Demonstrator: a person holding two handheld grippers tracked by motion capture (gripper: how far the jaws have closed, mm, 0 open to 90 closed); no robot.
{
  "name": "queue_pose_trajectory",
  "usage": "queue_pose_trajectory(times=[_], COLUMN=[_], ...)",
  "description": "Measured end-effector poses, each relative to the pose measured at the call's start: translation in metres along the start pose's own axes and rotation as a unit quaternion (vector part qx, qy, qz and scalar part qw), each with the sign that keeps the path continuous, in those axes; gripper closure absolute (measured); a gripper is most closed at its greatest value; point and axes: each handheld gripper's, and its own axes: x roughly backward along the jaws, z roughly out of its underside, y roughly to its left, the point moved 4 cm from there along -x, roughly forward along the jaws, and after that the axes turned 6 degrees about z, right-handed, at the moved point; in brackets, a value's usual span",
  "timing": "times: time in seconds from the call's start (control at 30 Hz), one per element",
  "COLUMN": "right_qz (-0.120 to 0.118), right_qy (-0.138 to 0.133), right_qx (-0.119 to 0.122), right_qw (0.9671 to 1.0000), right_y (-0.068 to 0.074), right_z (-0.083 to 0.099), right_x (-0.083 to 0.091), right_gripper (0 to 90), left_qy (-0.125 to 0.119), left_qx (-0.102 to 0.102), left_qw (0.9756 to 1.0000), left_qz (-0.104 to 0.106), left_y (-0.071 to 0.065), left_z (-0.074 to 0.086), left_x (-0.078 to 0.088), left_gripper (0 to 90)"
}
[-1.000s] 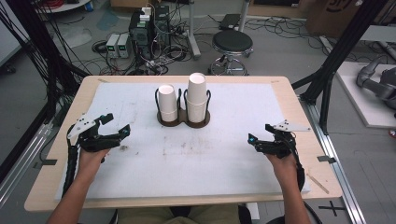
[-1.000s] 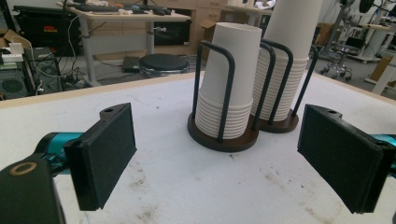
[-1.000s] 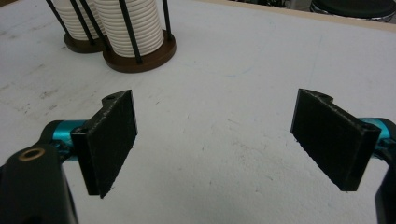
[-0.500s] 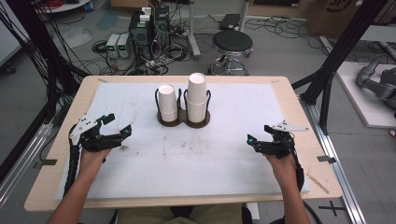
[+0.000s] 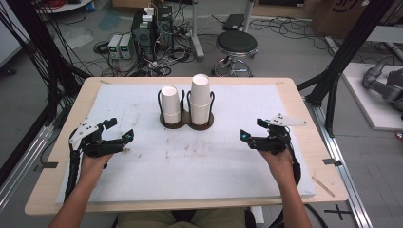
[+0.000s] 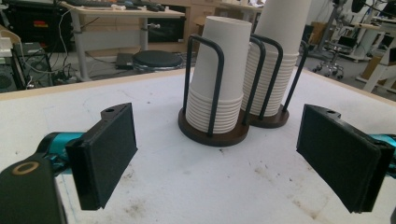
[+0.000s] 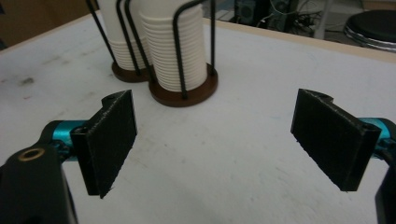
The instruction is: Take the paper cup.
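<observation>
Two stacks of white paper cups stand upside down in a dark wire holder (image 5: 186,122) at the back middle of the table: a shorter stack (image 5: 170,104) on the left and a taller stack (image 5: 200,99) on the right. My left gripper (image 5: 119,129) is open at the left of the table, its jaws pointing toward the holder with nothing between them. In the left gripper view the shorter stack (image 6: 216,77) is nearer. My right gripper (image 5: 252,128) is open at the right, also empty. In the right gripper view the taller stack (image 7: 175,49) is nearer.
A white sheet (image 5: 199,156) covers most of the wooden table (image 5: 304,118). Beyond the far edge stand a round stool (image 5: 236,45) and computer boxes with cables (image 5: 151,28). Black frame legs (image 5: 342,61) rise at both sides.
Both grippers stay almost still; the left one has shifted very slightly. Nothing was picked up or let go.
</observation>
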Motion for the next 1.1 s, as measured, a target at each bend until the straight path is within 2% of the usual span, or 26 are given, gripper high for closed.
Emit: queue_pose_trajectory(times=[0.13,0.17,0.33,0.4,0.43,0.5,0.53,0.77,0.9,1.1], right_qz=[-0.011,-0.014,-0.023,-0.026,-0.030,-0.031,-0.035,-0.049,-0.051,-0.059], right_qy=[-0.002,0.002,0.003,0.002,0.003,0.001,0.004,0.000,0.007,0.036], right_qx=[0.007,0.014,0.037,0.038,0.040,0.041,0.037,0.035,0.043,0.056], right_qw=[0.9999,0.9998,0.9990,0.9990,0.9987,0.9987,0.9987,0.9982,0.9977,0.9960], right_y=[0.008,0.012,0.019,0.020,0.022,0.021,0.022,0.025,0.029,0.037], right_z=[-0.010,-0.020,-0.046,-0.050,-0.061,-0.065,-0.074,-0.105,-0.121,-0.139], right_x=[-0.006,-0.012,-0.022,-0.023,-0.029,-0.031,-0.038,-0.058,-0.072,-0.099], right_gripper=[15.0,14.9,14.9,14.9,14.9,14.9,14.9,14.9,15.0,14.9], left_qy=[-0.001,-0.003,-0.005,-0.005,-0.003,-0.003,-0.003,0.000,0.002,0.002], left_qx=[-0.001,-0.001,-0.004,-0.003,-0.004,-0.004,-0.004,-0.003,-0.003,-0.003], left_qw=[1.0000,1.0000,1.0000,1.0000,1.0000,1.0000,1.0000,0.9999,0.9999,0.9999], left_qz=[0.000,0.000,0.004,0.005,0.005,0.005,0.007,0.010,0.012,0.014], left_y=[0.000,0.000,0.000,0.000,0.000,0.000,-0.001,-0.001,-0.002,-0.002], left_z=[-0.001,-0.001,-0.002,-0.001,-0.001,-0.001,-0.001,-0.001,0.000,0.000], left_x=[0.000,0.000,0.000,-0.001,-0.001,-0.001,-0.002,-0.002,-0.003,-0.004], left_gripper=[11.8,11.8,11.8,11.8,11.8,11.8,11.8,11.8,11.8,11.8])
